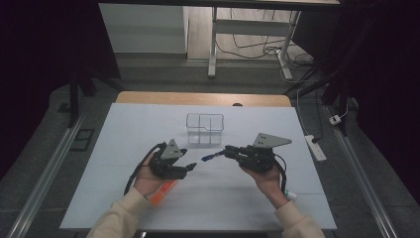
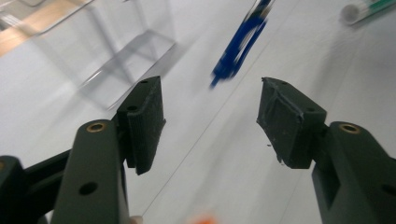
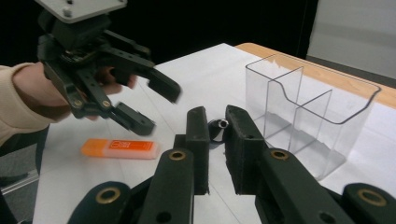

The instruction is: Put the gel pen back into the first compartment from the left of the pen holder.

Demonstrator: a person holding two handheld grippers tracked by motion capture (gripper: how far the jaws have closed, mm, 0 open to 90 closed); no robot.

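Right hand-held gripper [image 1: 229, 149] around blue pen [image 1: 209, 157] (level, tip toward left hand-held gripper [image 1: 192, 167])

The left gripper [image 1: 190, 167] has its jaws apart, with nothing between them, and it points toward the right gripper [image 1: 228, 150]. The right gripper has its jaws closed on a blue pen [image 1: 209, 156], which sticks out from its tips.

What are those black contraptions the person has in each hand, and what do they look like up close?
They are two hand-held grippers. The left gripper and the right gripper are both black linkage frames with brass-ringed pivot holes, ending in two flat jaws with ribbed dark pads. Each carries a grey three-cornered plate with small holes on top and trails a black cable. The person wears cream long sleeves.
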